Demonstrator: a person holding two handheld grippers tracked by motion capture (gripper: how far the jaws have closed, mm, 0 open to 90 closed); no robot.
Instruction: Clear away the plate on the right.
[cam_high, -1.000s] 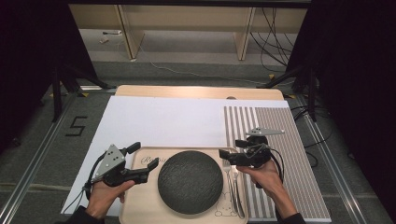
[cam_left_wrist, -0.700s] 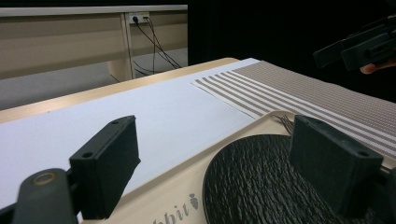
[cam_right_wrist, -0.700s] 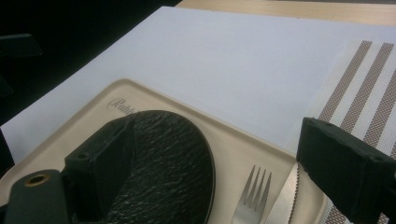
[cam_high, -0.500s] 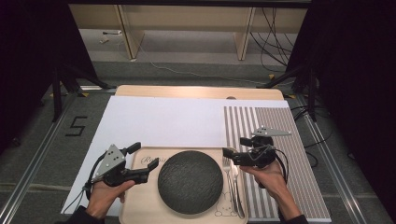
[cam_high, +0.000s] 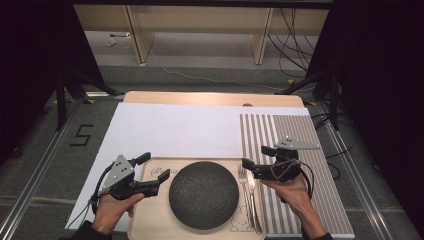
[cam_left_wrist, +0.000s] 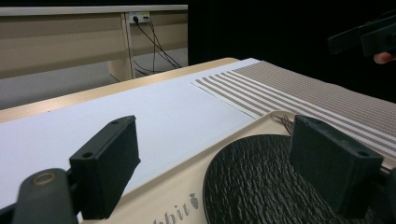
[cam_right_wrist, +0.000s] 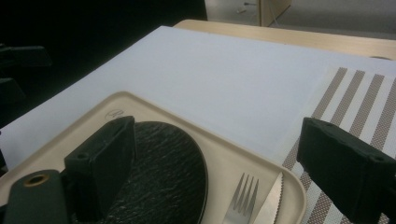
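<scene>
Left tool (cam_high: 152, 172) hovers over the left end of the beige tray (cam_high: 150, 222), jaws spread apart, holding nothing. Round black slate plate (cam_high: 203, 194) sits mid-tray on the counter, with a fork (cam_high: 246, 185) and serrated knife (cam_high: 254, 192) lying just beside it on the tray's right. Right tool (cam_high: 254, 161) hangs above the fork, jaws wide apart, empty; striped placemat (cam_high: 300, 165) beneath the hand.

black plate (cam_high: 203, 194), beige tray (cam_high: 150, 220), brown-striped placemat (cam_high: 280, 132)

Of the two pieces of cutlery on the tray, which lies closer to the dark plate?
The fork: it lies right beside the dark plate, while the knife lies beyond it, along the tray's right rim.
</scene>
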